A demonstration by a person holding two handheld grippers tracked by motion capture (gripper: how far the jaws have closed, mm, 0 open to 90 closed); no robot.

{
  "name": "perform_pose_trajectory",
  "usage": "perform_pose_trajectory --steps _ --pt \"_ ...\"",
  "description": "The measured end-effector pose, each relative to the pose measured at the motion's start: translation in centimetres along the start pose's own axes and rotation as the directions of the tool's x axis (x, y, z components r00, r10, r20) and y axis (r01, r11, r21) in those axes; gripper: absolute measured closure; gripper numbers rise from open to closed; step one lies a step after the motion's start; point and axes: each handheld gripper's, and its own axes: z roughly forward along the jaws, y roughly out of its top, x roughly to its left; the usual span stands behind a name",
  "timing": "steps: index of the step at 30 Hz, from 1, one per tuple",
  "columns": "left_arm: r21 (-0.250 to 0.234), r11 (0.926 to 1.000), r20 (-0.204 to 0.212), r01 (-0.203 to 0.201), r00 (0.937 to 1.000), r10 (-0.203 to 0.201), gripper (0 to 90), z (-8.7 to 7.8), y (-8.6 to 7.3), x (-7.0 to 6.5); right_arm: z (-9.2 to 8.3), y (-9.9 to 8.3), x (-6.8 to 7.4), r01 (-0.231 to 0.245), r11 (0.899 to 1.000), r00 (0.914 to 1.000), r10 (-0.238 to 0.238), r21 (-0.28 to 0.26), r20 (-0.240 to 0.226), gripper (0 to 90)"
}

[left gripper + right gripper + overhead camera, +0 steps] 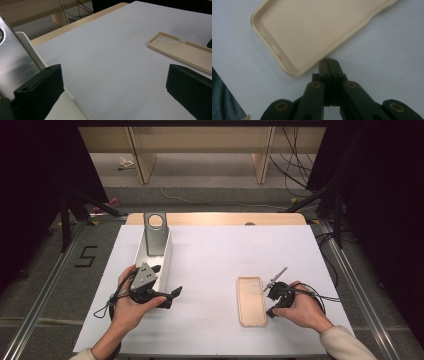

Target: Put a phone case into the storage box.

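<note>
We see a white sheet-covered table (210, 260) laid flat as the work surface, with a long white tray (165, 251) at ten o'clock propping a smooth grey metal stand (154, 234) with a round hole. At four o'clock lies the matte beige phone case (251, 301), hollow side up with rounded corners, likely for easy reach. Our left gripper (170, 296) rests by the tray with jaws spread wide on nothing, while our right gripper (329, 62), jaws pressed together and empty, noses the case's edge.
</note>
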Motion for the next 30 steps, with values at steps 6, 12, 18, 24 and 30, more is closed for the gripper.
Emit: perform_pose_trajectory --steps 6,12,18,24,30 --pt "0.0 1.0 0.002 -0.002 1.0 0.002 0.5 0.0 0.0 0.0 0.0 0.1 0.0 0.015 1.0 0.9999 -0.015 -0.008 0.001 90.0" --pt "0.001 1.0 0.002 -0.002 1.0 0.002 0.5 0.0 0.0 0.0 -0.9 0.0 -0.1 0.093 0.996 0.9933 -0.092 -0.003 0.069 79.8" --pt "0.001 1.0 0.005 0.0 1.0 0.0 0.5 0.2 0.1 -0.1 -1.9 0.0 0.0 0.271 0.961 0.9518 -0.261 -0.046 0.161 53.0" --pt "0.006 1.0 0.006 -0.004 1.0 0.004 0.5 0.2 0.1 -0.2 -1.9 0.5 0.8 0.38 0.921 0.9153 -0.361 -0.087 0.179 36.7" --pt "0.004 1.0 0.002 -0.004 1.0 0.004 0.5 0.0 0.0 -0.3 -1.9 0.7 1.4 0.4 0.91 0.9091 -0.379 -0.11 0.173 30.4"
